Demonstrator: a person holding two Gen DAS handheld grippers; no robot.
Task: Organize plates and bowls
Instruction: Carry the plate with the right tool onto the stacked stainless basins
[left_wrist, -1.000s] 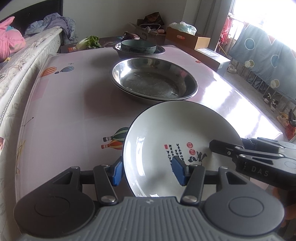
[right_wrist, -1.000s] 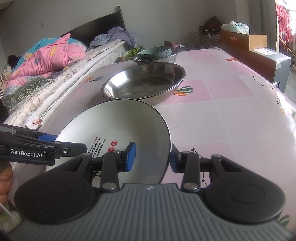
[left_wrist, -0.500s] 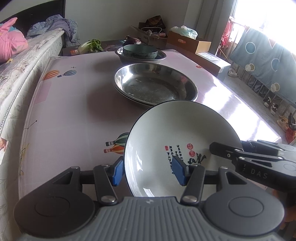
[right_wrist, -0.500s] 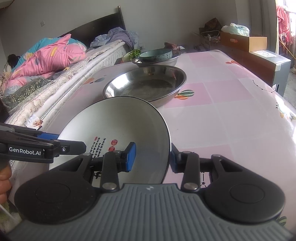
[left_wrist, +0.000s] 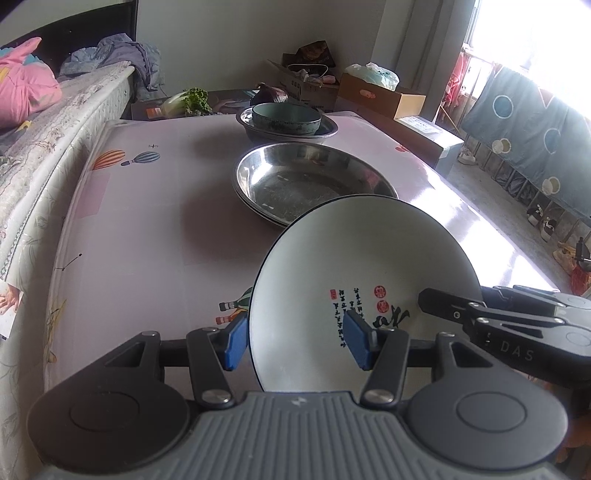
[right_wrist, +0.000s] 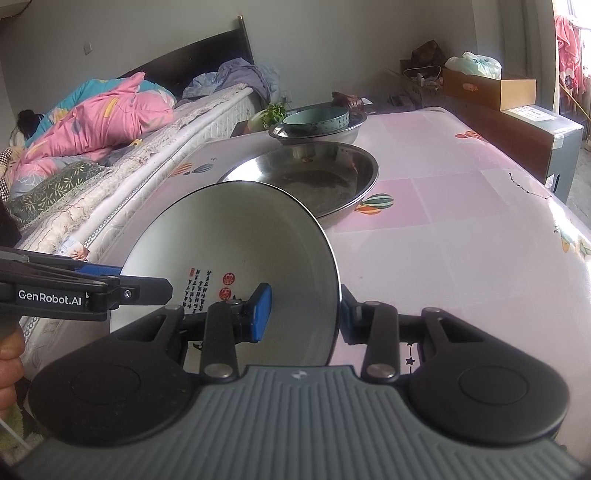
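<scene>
My left gripper (left_wrist: 295, 343) is clamped on the left rim of the plate (left_wrist: 369, 258): one blue pad sits behind the wall and the other lies on the glossy inner face. My right gripper (right_wrist: 303, 314) bites the opposite rim the same way, one pad inside and one outside. So I hold the plate from both sides, over the near end of the table (left_wrist: 147, 229).

The plate is deep and round, so it has no long way. It is smooth white glaze with a thin dark edge. It is tilted, hollow face towards me and far rim higher. Black writing and red seals sit in the near part of the well.

The table's pale pink cover is shiny and printed with striped balloons. Just beyond the plate stands a wide, shallow steel basin (left_wrist: 314, 181), scuffed inside. Its near edge is hidden behind the plate's far rim. Farther on, a teal bowl (left_wrist: 286, 117) sits inside a second steel basin (left_wrist: 325, 131). Leafy greens (left_wrist: 192, 99) lie past the far left corner.

Only the left view shows the blue cloth with circles (left_wrist: 535, 129) at the window on the right. Only the right view shows the hand (right_wrist: 9, 354) behind my left gripper and the full pink quilt (right_wrist: 110, 122) on the bed at left.
</scene>
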